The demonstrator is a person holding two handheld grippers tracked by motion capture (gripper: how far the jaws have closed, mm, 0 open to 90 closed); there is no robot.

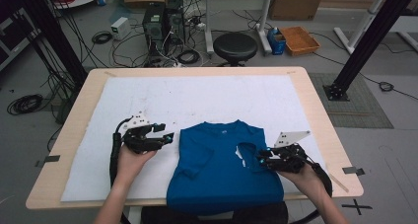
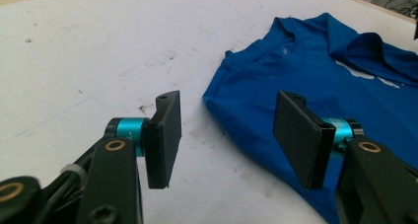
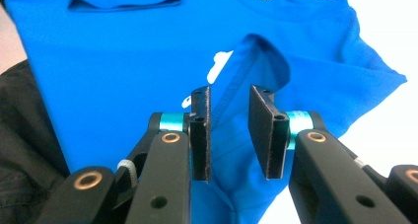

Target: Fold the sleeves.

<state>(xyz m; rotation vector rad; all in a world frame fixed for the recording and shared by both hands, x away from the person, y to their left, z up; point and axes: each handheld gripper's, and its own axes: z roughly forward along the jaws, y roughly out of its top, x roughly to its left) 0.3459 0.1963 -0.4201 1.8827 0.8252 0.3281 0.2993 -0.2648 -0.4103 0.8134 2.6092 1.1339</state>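
A blue t-shirt (image 1: 217, 174) lies front up on the white mat, collar toward the far side, hem hanging over the table's near edge. Its right sleeve (image 1: 250, 154) is folded inward over the chest, beside a white print. My right gripper (image 1: 261, 158) sits at that folded sleeve. In the right gripper view its jaws (image 3: 230, 130) stand a little apart, with the sleeve's hem (image 3: 236, 81) running between them and the pads not pressing on it. My left gripper (image 1: 166, 133) rests just left of the shirt's shoulder. It is wide open (image 2: 229, 135) over bare mat, the shirt (image 2: 315, 86) to its right.
The white mat (image 1: 148, 100) covers most of the wooden table (image 1: 74, 115). Behind the table stand a black stool (image 1: 235, 46), computer towers with cables (image 1: 162, 21) and an orange box (image 1: 299, 40). Black frame posts rise at both sides.
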